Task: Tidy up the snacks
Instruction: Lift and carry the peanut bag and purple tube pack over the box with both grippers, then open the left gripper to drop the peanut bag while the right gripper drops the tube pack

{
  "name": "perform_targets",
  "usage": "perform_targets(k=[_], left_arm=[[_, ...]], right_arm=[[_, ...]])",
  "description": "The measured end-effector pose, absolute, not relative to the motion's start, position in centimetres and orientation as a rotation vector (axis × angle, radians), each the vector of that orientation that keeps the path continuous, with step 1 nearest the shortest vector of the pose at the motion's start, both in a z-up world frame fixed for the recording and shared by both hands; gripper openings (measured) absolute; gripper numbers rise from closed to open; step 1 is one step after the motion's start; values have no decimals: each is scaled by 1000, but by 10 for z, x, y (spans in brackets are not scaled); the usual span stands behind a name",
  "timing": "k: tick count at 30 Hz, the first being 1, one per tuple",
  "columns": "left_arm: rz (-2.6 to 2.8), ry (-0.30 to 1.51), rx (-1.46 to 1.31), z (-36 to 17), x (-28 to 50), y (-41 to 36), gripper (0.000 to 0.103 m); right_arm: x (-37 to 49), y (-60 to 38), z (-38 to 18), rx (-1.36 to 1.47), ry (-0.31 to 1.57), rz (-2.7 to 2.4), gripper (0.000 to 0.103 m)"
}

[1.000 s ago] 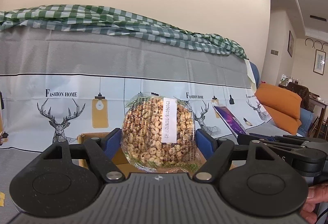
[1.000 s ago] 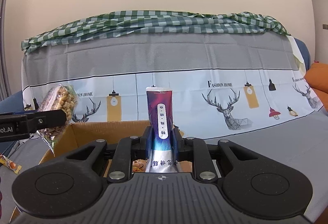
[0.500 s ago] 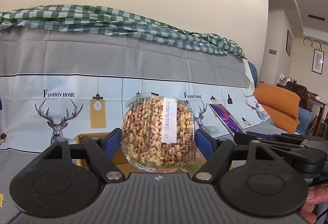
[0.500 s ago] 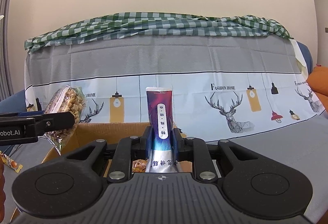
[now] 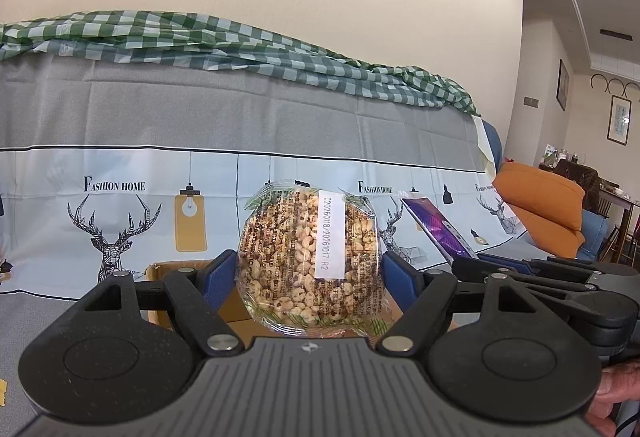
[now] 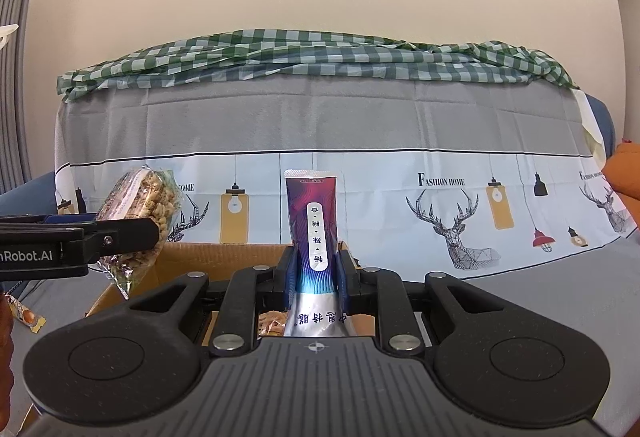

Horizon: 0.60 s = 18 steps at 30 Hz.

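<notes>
White sticker (image 5: 331,233) on the clear puffed-grain snack bag (image 5: 308,261), read sideways: "C20260118/20261017 R2"; dense dark print on the bag's film is too small to read. Printed sofa cover (image 5: 240,173): "FASHION HOME" in black, repeated along the pale band beside the deer and lamp drawings, seen in both views; in the right wrist view one repeat is cut to "OME" behind the bag. Left gripper (image 6: 132,233) arm in the right wrist view: white "nRobot.AI", cut at the frame edge; purple foil packet (image 6: 314,233): white oval strip and silver base carry Chinese characters, upside down, not legible to me.
</notes>
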<state>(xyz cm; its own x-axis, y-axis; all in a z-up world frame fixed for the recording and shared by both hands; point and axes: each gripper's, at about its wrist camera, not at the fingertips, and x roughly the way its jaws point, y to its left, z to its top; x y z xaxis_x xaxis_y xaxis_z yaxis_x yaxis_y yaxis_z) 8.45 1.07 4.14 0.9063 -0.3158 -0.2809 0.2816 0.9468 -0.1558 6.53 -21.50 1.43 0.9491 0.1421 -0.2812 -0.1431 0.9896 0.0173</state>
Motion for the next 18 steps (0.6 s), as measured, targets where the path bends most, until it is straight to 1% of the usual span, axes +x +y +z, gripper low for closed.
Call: perform_targets(k=[18], left_arm=[[-316,310,-110,41,85,12,82]], right_arm=[[65,-215,14,-13,276,167,21]])
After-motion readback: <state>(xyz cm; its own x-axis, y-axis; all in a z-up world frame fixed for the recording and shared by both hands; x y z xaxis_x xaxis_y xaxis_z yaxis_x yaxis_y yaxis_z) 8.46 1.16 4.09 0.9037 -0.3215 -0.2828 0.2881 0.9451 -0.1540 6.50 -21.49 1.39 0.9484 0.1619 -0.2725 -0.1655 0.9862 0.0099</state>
